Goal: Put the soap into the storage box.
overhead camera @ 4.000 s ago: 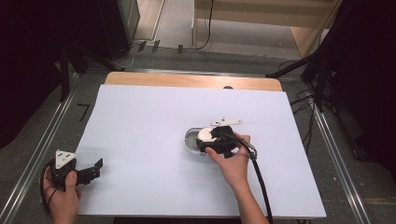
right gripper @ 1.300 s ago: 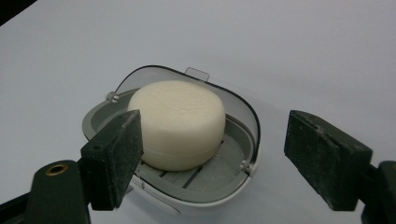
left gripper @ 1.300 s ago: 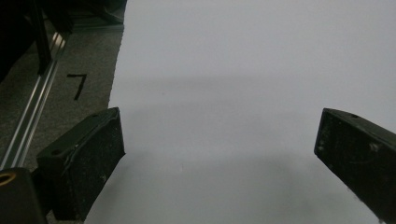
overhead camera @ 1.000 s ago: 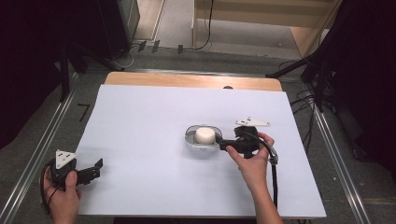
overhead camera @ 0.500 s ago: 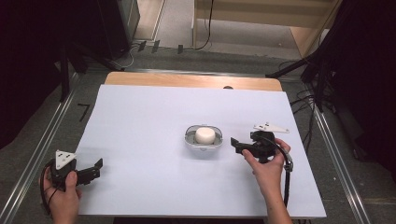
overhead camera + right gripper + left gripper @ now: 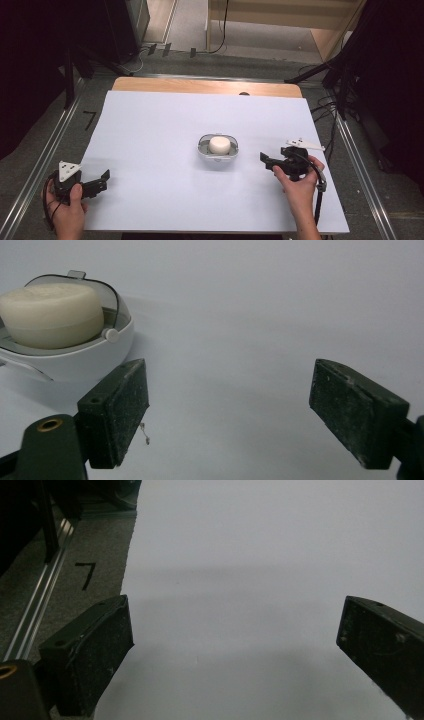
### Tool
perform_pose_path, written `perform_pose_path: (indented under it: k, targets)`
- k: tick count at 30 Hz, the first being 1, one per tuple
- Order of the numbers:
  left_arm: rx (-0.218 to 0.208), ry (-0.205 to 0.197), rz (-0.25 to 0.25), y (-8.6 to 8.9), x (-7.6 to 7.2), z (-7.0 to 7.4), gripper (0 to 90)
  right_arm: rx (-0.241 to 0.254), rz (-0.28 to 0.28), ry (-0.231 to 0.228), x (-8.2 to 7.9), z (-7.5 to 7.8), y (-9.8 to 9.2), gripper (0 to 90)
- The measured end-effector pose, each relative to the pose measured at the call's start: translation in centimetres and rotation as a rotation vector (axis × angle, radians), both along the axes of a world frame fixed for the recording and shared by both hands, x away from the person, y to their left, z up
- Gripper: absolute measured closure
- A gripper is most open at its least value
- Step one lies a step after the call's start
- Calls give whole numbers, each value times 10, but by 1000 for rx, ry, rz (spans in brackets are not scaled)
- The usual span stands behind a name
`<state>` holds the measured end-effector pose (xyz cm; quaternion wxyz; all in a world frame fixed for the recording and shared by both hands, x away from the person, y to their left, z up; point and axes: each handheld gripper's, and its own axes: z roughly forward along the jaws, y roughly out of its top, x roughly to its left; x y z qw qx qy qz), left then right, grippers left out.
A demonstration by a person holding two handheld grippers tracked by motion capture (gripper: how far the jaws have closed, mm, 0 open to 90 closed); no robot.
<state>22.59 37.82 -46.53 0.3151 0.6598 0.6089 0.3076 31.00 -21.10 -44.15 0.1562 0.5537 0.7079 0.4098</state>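
The pale round bar of soap (image 6: 219, 144) sits in a white oval plastic soap dish with a grey inner tray (image 6: 204, 151), near the middle of the bench covered in a white sheet (image 6: 150, 125). The placing step looks finished. The right hand-held gripper (image 6: 263, 159) lies on the sheet to the dish's right, apart from it, its jaws spread with nothing between them and pointing toward the dish. The left hand-held gripper (image 6: 104, 180) rests near the bench's front left corner, its jaws also spread and empty.

The dish's long axis runs roughly left to right across the bench in the high view. In the right gripper view a small tab (image 6: 76, 274) sticks out from the dish's far rim. The soap lies flat, with no clear direction of its own.

If more is needed, the next move probably calls for a careful grip on the low dish rim without tipping it.
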Motion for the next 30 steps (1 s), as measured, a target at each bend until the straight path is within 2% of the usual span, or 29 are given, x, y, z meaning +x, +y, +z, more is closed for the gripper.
perform_pose_path:
  k: [7,12,19,26,30]
  targets:
    - [2,-3,-2,0,0,0,22,6,-10,6,-7,-8,-16,142]
    - [3,-3,-3,0,0,0,22,-5,-2,5,-10,-12,-21,135]
    - [4,0,-5,0,0,0,21,8,-22,8,-19,-18,-34,132]
    - [5,0,-7,0,0,0,22,-12,-50,-3,-27,-23,-47,132]
    - [5,0,-7,0,0,0,21,-8,-57,-3,-31,-26,-54,130]
